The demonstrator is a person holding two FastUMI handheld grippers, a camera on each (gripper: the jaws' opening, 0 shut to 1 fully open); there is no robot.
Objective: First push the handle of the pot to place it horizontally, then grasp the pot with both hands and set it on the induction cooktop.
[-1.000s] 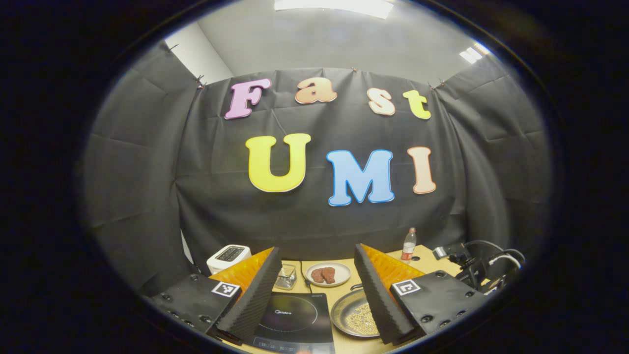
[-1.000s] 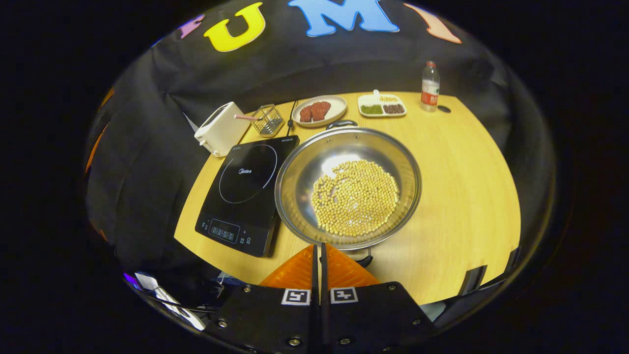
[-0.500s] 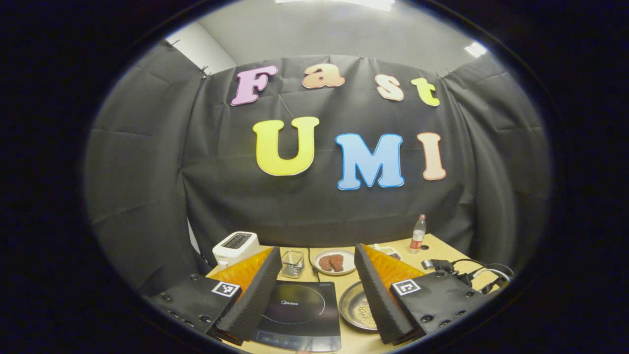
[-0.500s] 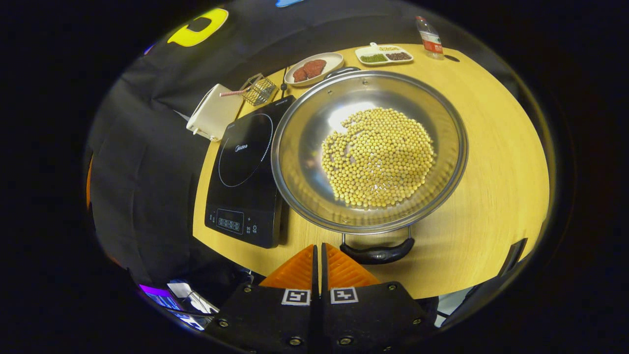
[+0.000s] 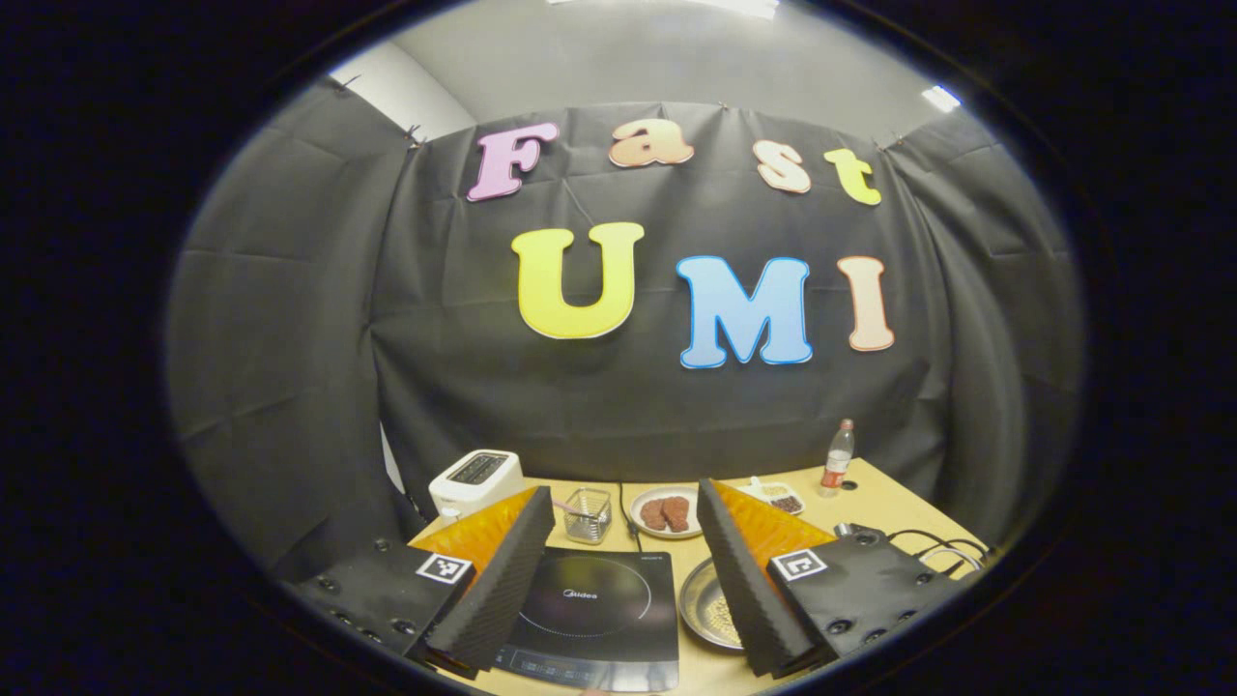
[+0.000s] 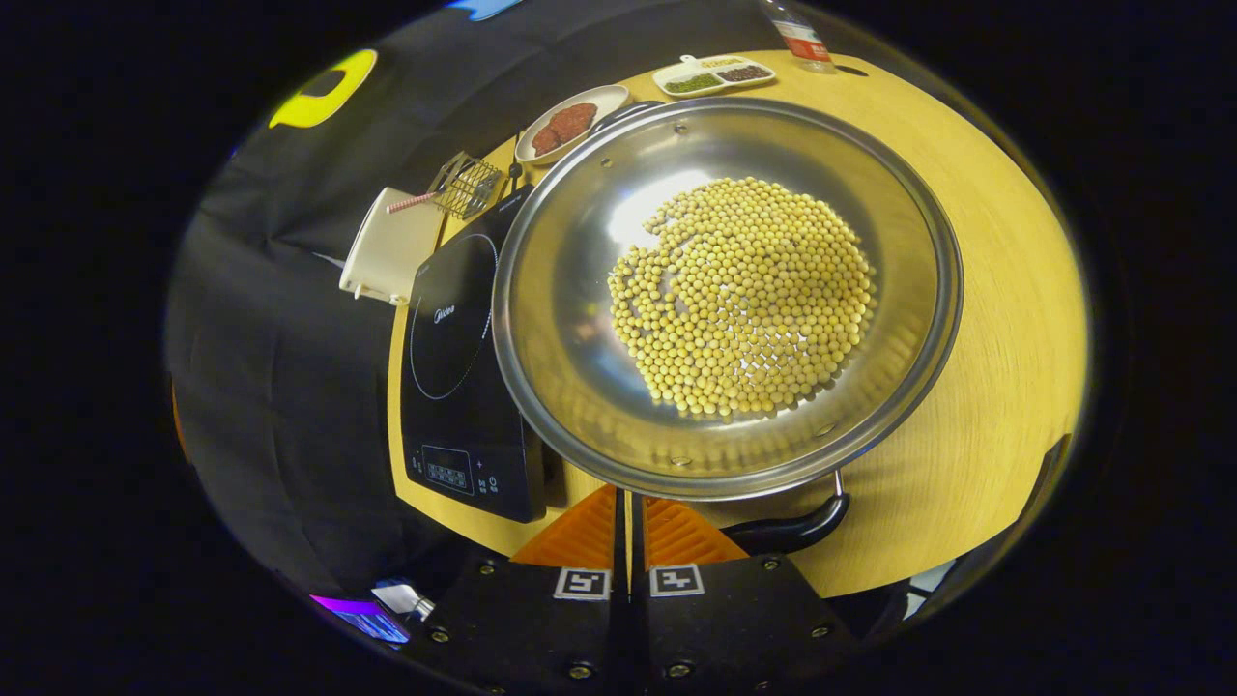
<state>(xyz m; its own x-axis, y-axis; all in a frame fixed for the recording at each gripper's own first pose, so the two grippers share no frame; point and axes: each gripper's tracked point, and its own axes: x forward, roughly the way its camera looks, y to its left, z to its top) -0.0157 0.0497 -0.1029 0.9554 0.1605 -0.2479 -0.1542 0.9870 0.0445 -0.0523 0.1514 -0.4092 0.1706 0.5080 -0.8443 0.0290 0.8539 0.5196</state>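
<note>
A wide steel pot [image 6: 570, 319] holding soybeans [image 6: 744, 300] stands on the wooden table [image 6: 995, 319], just right of the black induction cooktop [image 6: 454, 387]. Its black near handle [image 6: 788, 530] points toward me, and the far handle [image 6: 628, 108] sits at the opposite rim. My right gripper [image 6: 628, 498] is shut with nothing in it, its tips at the pot's near rim just left of the near handle. My left gripper [image 5: 625, 498] hangs open high above the table's front, with the cooktop [image 5: 589, 609] and pot [image 5: 705, 604] showing between its fingers.
Behind the cooktop stand a white toaster [image 6: 387, 256] and a wire basket [image 6: 464, 184]. Along the back edge are a plate of meat [image 6: 570, 121], a divided tray [image 6: 710, 75] and a bottle [image 6: 797, 29]. Cables [image 5: 933, 546] lie at the table's right.
My right gripper, still shut, has come lower and closer to the pot's near rim and handle. The left gripper view has pulled back a little; it stays open.
</note>
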